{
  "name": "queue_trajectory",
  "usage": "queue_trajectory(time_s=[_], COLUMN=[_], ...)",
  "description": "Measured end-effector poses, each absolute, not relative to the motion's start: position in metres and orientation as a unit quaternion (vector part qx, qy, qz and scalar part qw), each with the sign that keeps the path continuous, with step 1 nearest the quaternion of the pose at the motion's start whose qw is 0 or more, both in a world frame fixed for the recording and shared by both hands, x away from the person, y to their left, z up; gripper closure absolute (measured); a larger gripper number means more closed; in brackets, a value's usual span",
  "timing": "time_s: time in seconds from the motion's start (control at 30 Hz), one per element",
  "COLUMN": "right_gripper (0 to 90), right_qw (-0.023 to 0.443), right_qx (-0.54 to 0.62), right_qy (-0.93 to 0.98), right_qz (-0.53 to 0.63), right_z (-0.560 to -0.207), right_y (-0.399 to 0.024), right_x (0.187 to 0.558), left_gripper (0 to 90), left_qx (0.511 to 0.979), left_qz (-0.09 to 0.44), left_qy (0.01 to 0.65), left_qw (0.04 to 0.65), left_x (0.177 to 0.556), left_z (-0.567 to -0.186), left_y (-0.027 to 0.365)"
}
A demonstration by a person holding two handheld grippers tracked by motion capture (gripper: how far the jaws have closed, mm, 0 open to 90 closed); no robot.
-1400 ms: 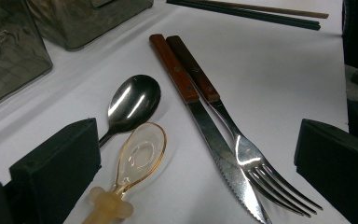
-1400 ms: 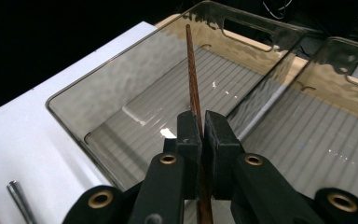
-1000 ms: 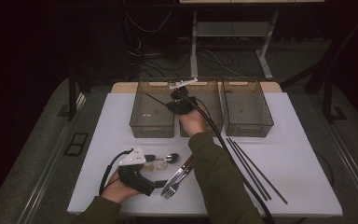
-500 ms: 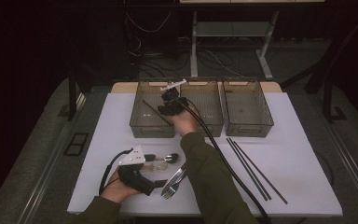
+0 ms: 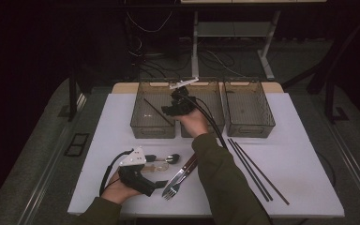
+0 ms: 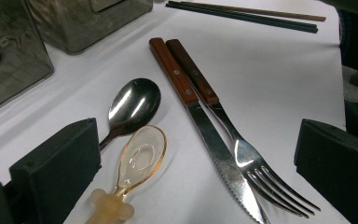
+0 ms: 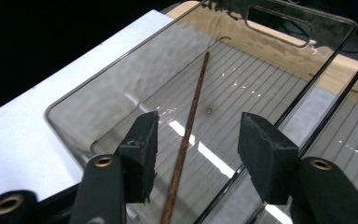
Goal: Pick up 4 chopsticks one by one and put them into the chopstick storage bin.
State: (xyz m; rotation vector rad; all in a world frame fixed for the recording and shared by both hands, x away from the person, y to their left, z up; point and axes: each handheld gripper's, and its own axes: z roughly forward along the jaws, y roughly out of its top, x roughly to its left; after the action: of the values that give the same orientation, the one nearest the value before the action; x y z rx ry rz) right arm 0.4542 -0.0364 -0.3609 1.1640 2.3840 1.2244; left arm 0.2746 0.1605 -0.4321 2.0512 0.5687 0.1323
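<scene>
I see the white surface (image 5: pixel 304 154) lit from above while the room around it stays dark. Grey carpeted floor (image 5: pixel 42 154) lies on its left and right sides. At the far edge, a strip of wooden tabletop (image 5: pixel 122 87) shows. Beyond it stands a pale metal desk frame (image 5: pixel 267 51) with loose cables (image 5: pixel 145 26) hanging in shadow. A dark floor plate (image 5: pixel 76 144) sits left.

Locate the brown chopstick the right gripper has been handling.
In the high view the brown chopstick lies inside the left bin, just left of the right gripper, whose open jaws no longer touch it.
</scene>
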Motion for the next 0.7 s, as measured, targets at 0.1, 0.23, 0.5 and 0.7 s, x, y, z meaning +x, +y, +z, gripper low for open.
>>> queue_trajectory(time_s=[0.1, 0.23, 0.5, 0.7], right_gripper=[51.0, 52.9, 43.4, 40.2], right_qw=[0.098, 0.088, 0.081, 0.095], right_qx=[0.392, 0.375, 0.358, 0.356], right_qy=[0.81, 0.819, 0.821, 0.818], right_qz=[0.424, 0.425, 0.437, 0.443], right_z=[-0.359, -0.359, -0.35, -0.345], right_y=[-0.041, -0.046, -0.079, -0.11], right_x=[0.449, 0.439, 0.417, 0.403], left_gripper=[0.0, 0.0, 0.0, 0.0], left_qx=[0.842, 0.841, 0.841, 0.84], left_qz=[0.055, 0.055, 0.054, 0.058], left_qy=[0.235, 0.236, 0.238, 0.239], left_qw=[0.484, 0.483, 0.483, 0.483], left_x=[0.274, 0.274, 0.274, 0.274], left_z=[-0.432, -0.432, -0.433, -0.433], left_y=[0.16, 0.16, 0.16, 0.161])
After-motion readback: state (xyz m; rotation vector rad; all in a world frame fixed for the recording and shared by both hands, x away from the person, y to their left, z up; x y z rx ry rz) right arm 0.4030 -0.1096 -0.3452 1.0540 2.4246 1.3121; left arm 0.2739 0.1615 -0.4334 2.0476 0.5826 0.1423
